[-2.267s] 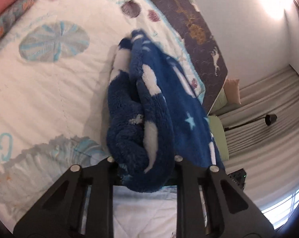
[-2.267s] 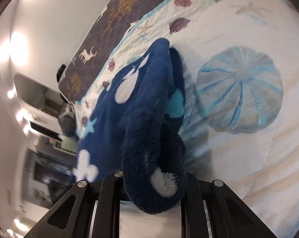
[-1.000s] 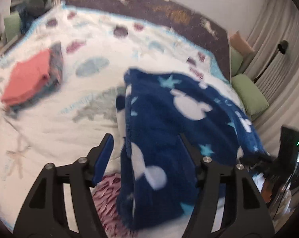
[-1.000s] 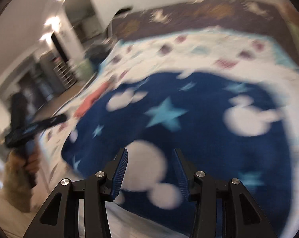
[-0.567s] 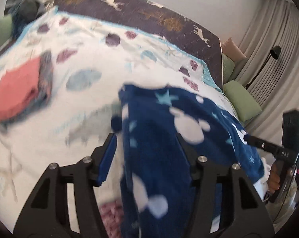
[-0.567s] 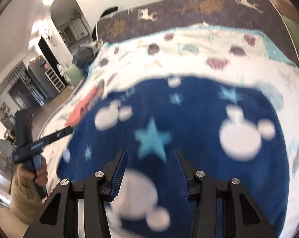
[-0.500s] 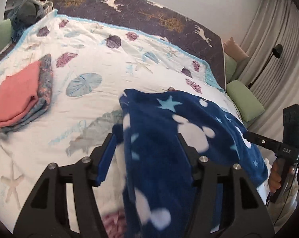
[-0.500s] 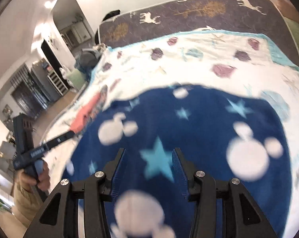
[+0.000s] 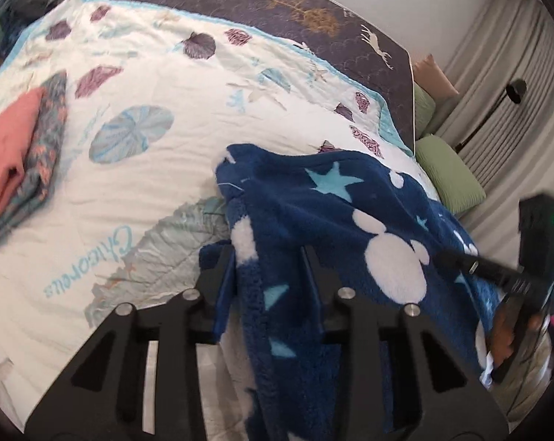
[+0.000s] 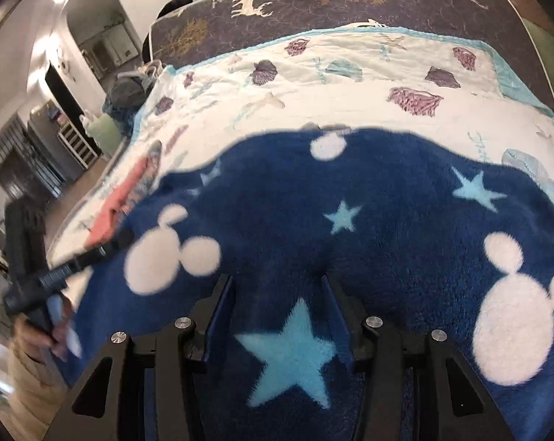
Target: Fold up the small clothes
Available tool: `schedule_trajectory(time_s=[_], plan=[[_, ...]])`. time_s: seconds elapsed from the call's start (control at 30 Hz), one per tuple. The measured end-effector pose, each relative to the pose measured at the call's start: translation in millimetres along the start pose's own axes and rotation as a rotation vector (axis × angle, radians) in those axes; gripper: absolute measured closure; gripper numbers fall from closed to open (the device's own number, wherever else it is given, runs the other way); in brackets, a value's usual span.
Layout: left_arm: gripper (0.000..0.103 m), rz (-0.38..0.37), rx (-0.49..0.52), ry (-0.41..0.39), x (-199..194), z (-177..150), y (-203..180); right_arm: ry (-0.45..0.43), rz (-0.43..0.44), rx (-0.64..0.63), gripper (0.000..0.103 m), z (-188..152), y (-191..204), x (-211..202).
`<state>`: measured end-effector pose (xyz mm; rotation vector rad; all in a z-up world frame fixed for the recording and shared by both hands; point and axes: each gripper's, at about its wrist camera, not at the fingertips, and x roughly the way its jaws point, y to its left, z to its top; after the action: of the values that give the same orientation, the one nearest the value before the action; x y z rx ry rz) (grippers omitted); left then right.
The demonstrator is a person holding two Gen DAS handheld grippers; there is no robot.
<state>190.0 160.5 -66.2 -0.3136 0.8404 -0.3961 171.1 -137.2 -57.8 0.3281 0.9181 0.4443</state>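
Note:
A dark blue fleece garment (image 9: 332, 228) with white mouse-head shapes and light blue stars is stretched between my two grippers over the bed. My left gripper (image 9: 267, 257) is shut on its left edge, and cloth hangs down between the fingers. My right gripper (image 10: 279, 283) is shut on the other edge, with the fleece (image 10: 350, 198) spread wide ahead of it. The right gripper (image 9: 497, 275) shows in the left wrist view, and the left gripper (image 10: 89, 257) shows in the right wrist view.
The bed carries a white quilt (image 9: 166, 73) with shell prints and a dark headboard cover (image 9: 277, 3). A folded stack, coral on top of patterned cloth (image 9: 16, 147), lies at the left. Green cushions (image 9: 449, 180) and curtains are at the right.
The bunched fleece has been lifted off the quilt and spread open between the two grippers. Both grippers have drawn back and apart, holding its edges.

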Motion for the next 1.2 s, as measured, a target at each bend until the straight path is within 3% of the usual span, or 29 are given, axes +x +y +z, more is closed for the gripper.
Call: schedule_trajectory(time_s=[0.13,0.2,0.27,0.37,0.43,0.47,0.53,0.63,0.73,0.83,0.9,1.07,1.17,1.2], plan=[[0.066,-0.003,-0.006,0.015,3,6,1,-0.064,0.012,0.0,0.052,24,0,-14],[0.055,0.006,-0.01,0.017,6,10,2,-0.08,-0.024,0.005,0.052,38,-4,-13],[0.046,0.018,-0.02,0.017,10,13,4,-0.075,-0.02,0.045,0.052,51,-13,-5],[0.044,-0.013,-0.048,0.035,21,19,10,-0.019,-0.009,0.125,0.049,61,-33,28],[0.053,-0.037,-0.057,0.059,33,20,14,0.072,-0.034,0.158,0.049,55,-43,63],[0.075,-0.047,-0.054,0.071,37,20,16,0.076,-0.042,0.154,0.049,51,-43,71],[0.079,-0.074,-0.059,0.072,36,16,21,0.041,-0.101,0.077,0.049,51,-27,63],[0.082,-0.029,-0.002,0.032,13,12,18,0.035,-0.153,-0.006,0.049,50,-8,44],[0.082,-0.014,-0.021,0.004,-15,2,24,0.007,-0.096,-0.048,0.049,41,5,16],[0.071,-0.053,-0.101,-0.01,-42,-10,33,-0.014,-0.042,-0.126,0.048,24,25,-9],[0.039,-0.08,-0.127,0.008,-54,-24,32,-0.008,-0.021,-0.15,0.047,12,34,-19],[0.025,-0.271,-0.168,0.131,-57,-61,20,0.024,0.099,-0.088,0.047,-12,35,-35],[0.024,-0.216,-0.161,0.176,-33,-70,17,0.038,0.14,-0.049,0.046,-24,31,-37],[0.024,-0.235,-0.16,0.144,-32,-69,17,0.05,0.15,-0.032,0.045,-27,28,-33]])
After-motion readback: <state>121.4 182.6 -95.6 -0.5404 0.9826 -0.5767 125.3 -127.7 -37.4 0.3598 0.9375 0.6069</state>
